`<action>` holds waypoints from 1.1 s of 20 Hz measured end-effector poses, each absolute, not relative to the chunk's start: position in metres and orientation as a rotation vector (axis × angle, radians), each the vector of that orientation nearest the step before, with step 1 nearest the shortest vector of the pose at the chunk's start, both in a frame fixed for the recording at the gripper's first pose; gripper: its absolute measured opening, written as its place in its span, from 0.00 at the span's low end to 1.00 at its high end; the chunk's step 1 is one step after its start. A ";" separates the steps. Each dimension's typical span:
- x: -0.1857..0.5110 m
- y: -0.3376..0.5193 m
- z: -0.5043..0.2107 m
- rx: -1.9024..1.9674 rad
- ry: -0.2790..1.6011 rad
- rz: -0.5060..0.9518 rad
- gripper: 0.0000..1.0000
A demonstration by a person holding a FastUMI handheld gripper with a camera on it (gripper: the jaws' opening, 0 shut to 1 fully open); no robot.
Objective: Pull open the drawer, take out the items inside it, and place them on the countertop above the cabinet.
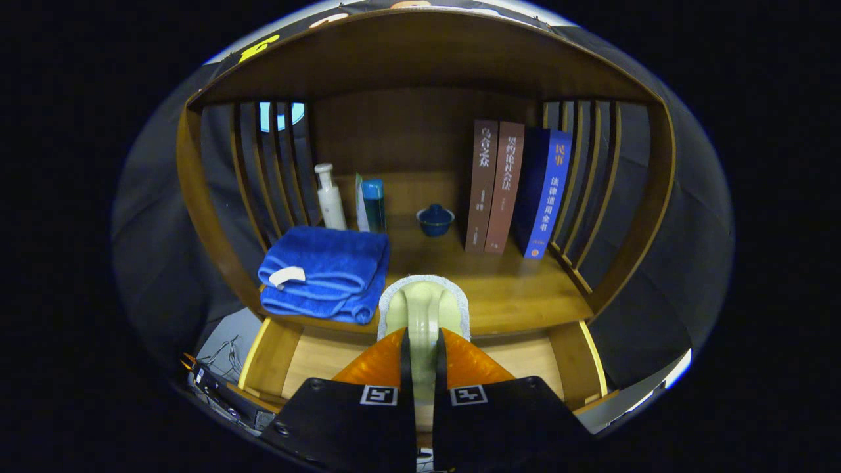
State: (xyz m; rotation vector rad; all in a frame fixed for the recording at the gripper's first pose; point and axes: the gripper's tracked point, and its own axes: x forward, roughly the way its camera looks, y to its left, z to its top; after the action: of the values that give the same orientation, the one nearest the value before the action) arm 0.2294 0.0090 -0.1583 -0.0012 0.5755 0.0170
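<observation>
The gripper (420,358) is clamped on the pale green handle of a cleaning brush (424,309), both fingers pressing its narrow stem, the gap between them no wider than that stem. The brush's head, rimmed with a whitish scrubbing pad, stands at twelve o'clock just ahead of the fingertips and hangs at the front edge of the countertop (512,289), whether touching it or just above cannot be told. Below the fingers the drawer (315,358) stands pulled open, its light wooden floor bare on either side, its side walls at eight and four o'clock. At ten o'clock from the brush a folded blue towel (325,269) lies at the countertop's front left corner, just beside the brush head. Beyond it, at eleven o'clock, a white bottle (330,197) and a teal bottle (374,205) stand near the back panel. At twelve o'clock, farther back, sits a small dark blue lidded cup (435,219), with open wood between it and the brush. At one o'clock two brown books (494,184) and a blue book (548,190) stand upright against the right slatted side. The broadest open stretch of countertop lies at two o'clock, from the brush head to the right front corner.
</observation>
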 end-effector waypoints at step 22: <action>0.379 0.010 -0.223 0.018 0.750 0.043 0.29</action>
State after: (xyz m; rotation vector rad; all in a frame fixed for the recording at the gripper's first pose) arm 0.3789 0.0097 -0.2234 0.0179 0.7500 0.0427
